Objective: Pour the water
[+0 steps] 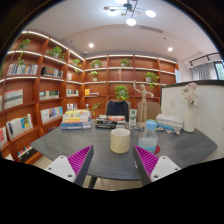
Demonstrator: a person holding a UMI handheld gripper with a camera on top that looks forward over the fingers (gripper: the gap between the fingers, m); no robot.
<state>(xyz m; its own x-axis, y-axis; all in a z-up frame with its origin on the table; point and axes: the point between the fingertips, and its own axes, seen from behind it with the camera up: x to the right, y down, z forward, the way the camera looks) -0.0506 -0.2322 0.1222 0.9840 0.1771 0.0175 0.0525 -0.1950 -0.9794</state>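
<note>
The gripper [114, 163] hangs above the near edge of a round grey table [60, 148], its two fingers spread wide with nothing between them, the magenta pads [81, 160] facing each other across an empty gap. Just beyond the fingers, roughly on the line between them, stands a pale cylindrical cup [120, 140], upright on the tabletop. A little to its right and slightly farther off stands a small clear bottle [150, 134] with a bluish tint, which looks like the vessel holding the water (its fill level cannot be read from here). Farther back lie stacked books [76, 119] and a tissue box [170, 123], with shelves [35, 85] lining the room behind. The bottle is probably thin plastic: light, smooth, and likely to give if squeezed hard, so the sensible hold is across its body at about mid-height, pads flat on opposite sides, firm enough that it cannot slip while tilting. The cup seems light too and could tip if nudged, so the approach to the bottle should pass clear of it.
</note>
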